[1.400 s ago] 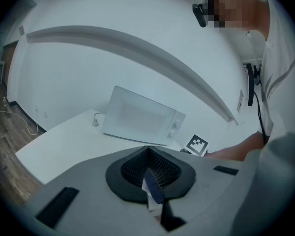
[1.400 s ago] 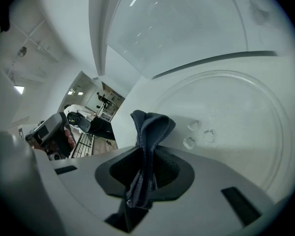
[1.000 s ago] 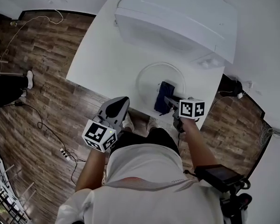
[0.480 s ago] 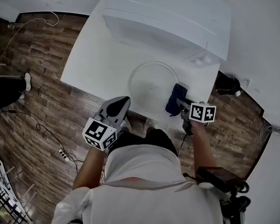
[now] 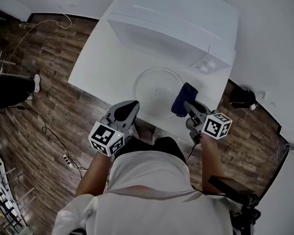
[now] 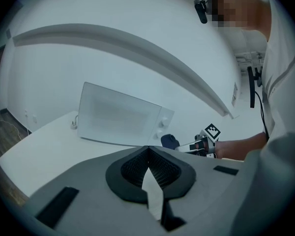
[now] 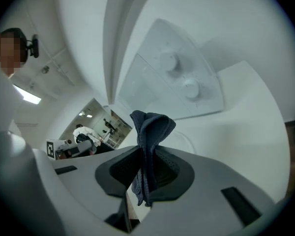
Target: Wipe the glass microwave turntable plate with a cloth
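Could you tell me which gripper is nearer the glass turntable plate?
Right. The right gripper, shut on the cloth, is at the plate's right rim; the left gripper hangs near-left of it, at the table edge.

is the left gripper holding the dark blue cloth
No, the dark blue cloth is pinched between the jaws of the right gripper, while the left gripper has its jaws together on nothing.

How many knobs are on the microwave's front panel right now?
2. Both sit at the microwave's right end, stacked: upper knob and lower knob, beyond the cloth. None looks hidden.
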